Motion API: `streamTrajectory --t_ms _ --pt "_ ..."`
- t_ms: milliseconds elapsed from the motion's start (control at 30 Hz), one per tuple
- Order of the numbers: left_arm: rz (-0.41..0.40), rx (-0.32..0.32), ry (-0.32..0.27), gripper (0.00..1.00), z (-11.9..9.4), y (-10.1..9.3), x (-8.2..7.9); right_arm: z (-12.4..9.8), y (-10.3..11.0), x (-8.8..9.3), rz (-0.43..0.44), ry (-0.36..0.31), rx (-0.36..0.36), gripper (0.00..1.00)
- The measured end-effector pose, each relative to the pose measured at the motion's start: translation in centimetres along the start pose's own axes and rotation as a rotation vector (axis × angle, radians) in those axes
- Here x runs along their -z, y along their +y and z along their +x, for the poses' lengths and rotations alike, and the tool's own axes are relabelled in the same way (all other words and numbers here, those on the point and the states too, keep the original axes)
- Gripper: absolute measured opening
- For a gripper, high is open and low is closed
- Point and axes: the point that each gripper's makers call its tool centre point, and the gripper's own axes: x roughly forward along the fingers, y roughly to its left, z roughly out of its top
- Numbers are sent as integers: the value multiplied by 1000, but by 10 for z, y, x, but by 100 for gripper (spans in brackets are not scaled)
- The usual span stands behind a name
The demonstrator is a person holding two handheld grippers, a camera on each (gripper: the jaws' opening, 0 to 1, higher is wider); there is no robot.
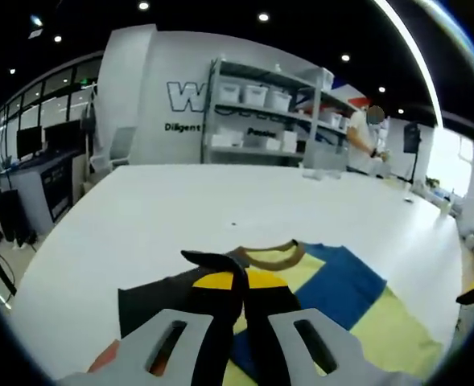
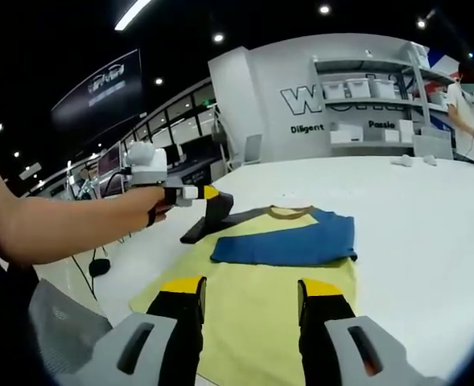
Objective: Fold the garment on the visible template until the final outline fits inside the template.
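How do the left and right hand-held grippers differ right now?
The left hand-held gripper is shut on the shirt's dark sleeve, lifting it; the right hand-held gripper is open and holds nothing, hovering over the yellow shirt body. Both have yellow-tipped black jaws.

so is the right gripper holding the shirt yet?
No. In the right gripper view the right gripper is open, jaws apart above the yellow shirt with no fabric between them.
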Motion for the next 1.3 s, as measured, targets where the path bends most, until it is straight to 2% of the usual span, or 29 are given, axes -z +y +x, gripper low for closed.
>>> streamTrajectory --t_ms 467,933,1300 --pt "56 93 20 0 21 -49 2 -1 -1 0 1 -1 5 44" --pt "74 154 17 0 27 -85 0 -1 -2 2 1 2 8 44" --pt "79 204 -4 0 32 -115 -11 -2 -2 1 3 -1 9 44"
